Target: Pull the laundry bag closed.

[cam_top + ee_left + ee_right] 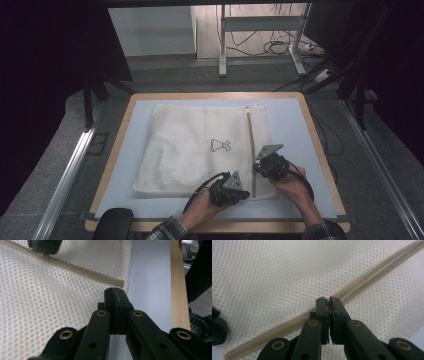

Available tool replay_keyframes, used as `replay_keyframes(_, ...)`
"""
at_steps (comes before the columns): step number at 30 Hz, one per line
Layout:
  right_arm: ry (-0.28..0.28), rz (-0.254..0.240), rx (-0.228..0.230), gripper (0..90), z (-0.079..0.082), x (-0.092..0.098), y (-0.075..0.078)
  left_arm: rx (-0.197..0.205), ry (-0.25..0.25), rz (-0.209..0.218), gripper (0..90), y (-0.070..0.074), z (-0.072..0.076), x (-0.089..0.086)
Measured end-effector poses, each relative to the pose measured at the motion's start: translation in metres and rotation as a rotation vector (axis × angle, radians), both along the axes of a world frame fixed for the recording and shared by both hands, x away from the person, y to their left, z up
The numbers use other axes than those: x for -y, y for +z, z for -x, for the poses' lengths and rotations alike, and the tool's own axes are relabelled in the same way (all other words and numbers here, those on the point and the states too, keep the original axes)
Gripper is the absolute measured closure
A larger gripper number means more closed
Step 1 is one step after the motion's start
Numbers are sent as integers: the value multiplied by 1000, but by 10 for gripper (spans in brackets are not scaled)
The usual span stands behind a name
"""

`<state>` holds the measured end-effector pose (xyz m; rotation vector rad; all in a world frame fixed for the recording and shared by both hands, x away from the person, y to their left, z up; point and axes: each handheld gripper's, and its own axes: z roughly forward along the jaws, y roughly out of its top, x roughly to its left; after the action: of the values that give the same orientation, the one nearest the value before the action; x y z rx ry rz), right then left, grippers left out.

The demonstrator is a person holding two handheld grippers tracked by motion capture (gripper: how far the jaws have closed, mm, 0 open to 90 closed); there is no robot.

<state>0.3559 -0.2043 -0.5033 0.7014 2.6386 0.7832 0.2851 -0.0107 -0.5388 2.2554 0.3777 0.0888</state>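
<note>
Grey floor, cables and metal table legs beyond; nearer, one wood-edged bench [116, 150] topped with a pale blue mat [292, 120].

Item 1: white mesh laundry bag [195, 150], lying flat on the mat, filling most of its middle. Small dark printed figure [220, 145] near its centre. Beige zipper [250, 145] running along the bag's right side, from the far edge to the near edge.

Item 2: my left claw [243, 194], at the bag's near right corner, beside the zipper's near end. In the left gripper view its jaws [115, 300] are pressed together over the mesh edge, with bare mat just to the right; whether a fold of mesh is pinched I cannot tell.

Item 3: my right claw [256, 169], on the zipper a little farther up than the left. In the right gripper view the jaws [328, 305] are closed tight right on the zipper line [367, 281], with something small and pale caught between the tips; whether it is the slider's tab I cannot tell.

Item 4: plaid sleeves [167, 230], at the bench's near edge.
</note>
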Motion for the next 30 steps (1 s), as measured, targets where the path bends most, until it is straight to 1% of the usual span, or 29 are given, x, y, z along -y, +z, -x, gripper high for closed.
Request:
replay_keyframes(10,-8,3,10,861,-11,-1,-1,-1,-3,0,900,0,0,0)
replay_keyframes(11,-9,4,10,860,-12,-1,-1,-3,-3,2,900,0,0,0)
replay_keyframes(12,-12,3,12,860,-12,-1,-1,-9,6,15,900,-1,0,0)
replay_keyframes(15,-12,0,8,860,-15,-1,-1,-9,7,14,900,-1,0,0)
replay_keyframes(16,-15,2,15,860,-16,-1,-1,-8,6,14,900,-1,0,0)
replay_keyframes(24,-20,6,16,861,-23,-3,0,-8,5,15,900,-1,0,0)
replay_keyframes(28,-20,9,25,861,-26,-3,-1,-8,5,16,900,-1,0,0)
replay_keyframes(29,-20,9,17,860,-27,-3,0,-8,4,17,900,-1,0,0)
replay_keyframes(30,-26,7,24,860,-27,-3,0,-9,5,17,900,-1,0,0)
